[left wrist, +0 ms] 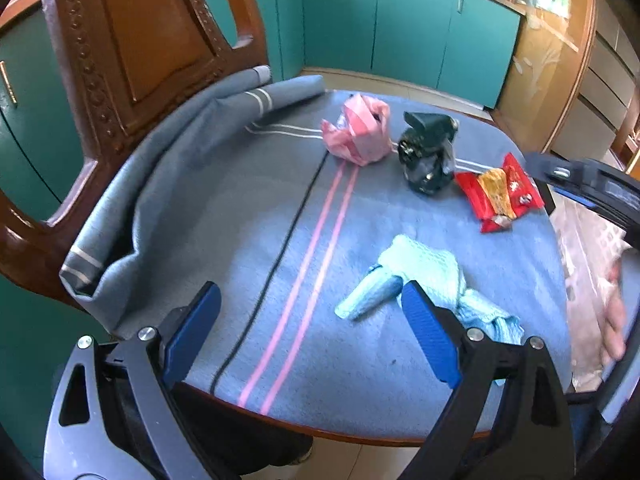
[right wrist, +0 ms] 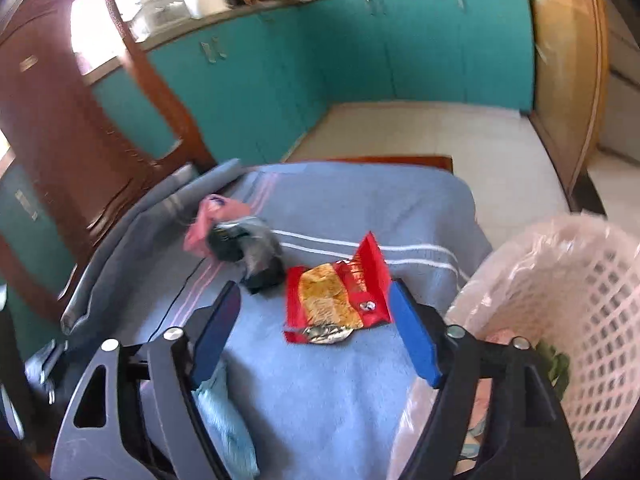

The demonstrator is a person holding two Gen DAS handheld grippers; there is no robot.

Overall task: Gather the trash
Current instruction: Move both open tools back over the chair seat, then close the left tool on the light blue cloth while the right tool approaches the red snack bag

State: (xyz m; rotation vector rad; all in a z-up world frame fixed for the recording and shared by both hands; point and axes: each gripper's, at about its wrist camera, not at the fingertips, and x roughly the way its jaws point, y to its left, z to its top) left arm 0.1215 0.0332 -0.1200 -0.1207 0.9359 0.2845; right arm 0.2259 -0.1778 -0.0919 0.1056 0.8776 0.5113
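On the blue-clothed table [left wrist: 248, 216] lie a crumpled pink bag [left wrist: 358, 130], a crumpled black wrapper [left wrist: 428, 154], a red and gold snack wrapper [left wrist: 498, 192] and a light blue cloth [left wrist: 420, 280]. My left gripper [left wrist: 312, 296] is open over the near part of the table, its right finger just in front of the light blue cloth. My right gripper [right wrist: 314, 294] is open, low over the red snack wrapper [right wrist: 338, 298], which lies between its fingers with neither pad pressing on it. The black wrapper [right wrist: 252, 248] and pink bag [right wrist: 204, 220] lie beyond.
A white lattice basket [right wrist: 580, 300] lined with a clear bag stands at the table's right side, something green inside it. A carved wooden chair [left wrist: 132, 52] stands at the left, the cloth bunched against it. Teal cabinets [left wrist: 400, 28] line the far wall.
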